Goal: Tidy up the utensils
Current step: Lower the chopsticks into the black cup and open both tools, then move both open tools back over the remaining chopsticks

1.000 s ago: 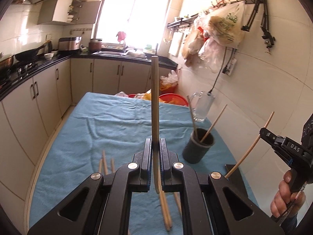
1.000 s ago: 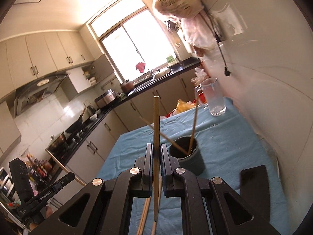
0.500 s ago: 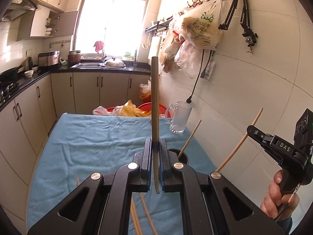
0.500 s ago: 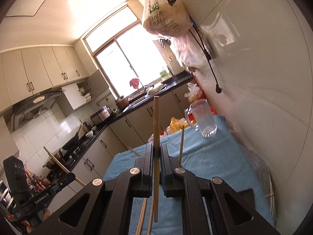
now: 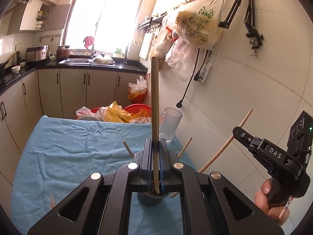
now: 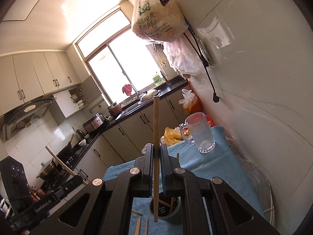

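Note:
My left gripper (image 5: 155, 146) is shut on an upright wooden chopstick (image 5: 155, 101); its lower end hangs at the mouth of the dark grey utensil cup (image 5: 151, 198) right below. Other chopsticks (image 5: 184, 147) lean out of that cup. My right gripper (image 6: 156, 152) is shut on another upright chopstick (image 6: 156, 137), with its lower end over the cup (image 6: 165, 212). In the left wrist view the right gripper (image 5: 239, 135) shows at the right, its chopstick (image 5: 227, 143) slanting. Loose chopsticks (image 6: 141, 226) lie on the blue cloth.
The table has a blue cloth (image 5: 68, 143). A clear glass mug (image 5: 170, 125) stands at the far right corner by the tiled wall. Plastic bags and red basins (image 5: 121, 113) lie beyond the far edge. Bags (image 5: 197, 29) hang from wall hooks above.
Both grippers have risen and moved over the cup with their chopsticks. The left gripper shifted right and forward, so the cup now sits directly under it.

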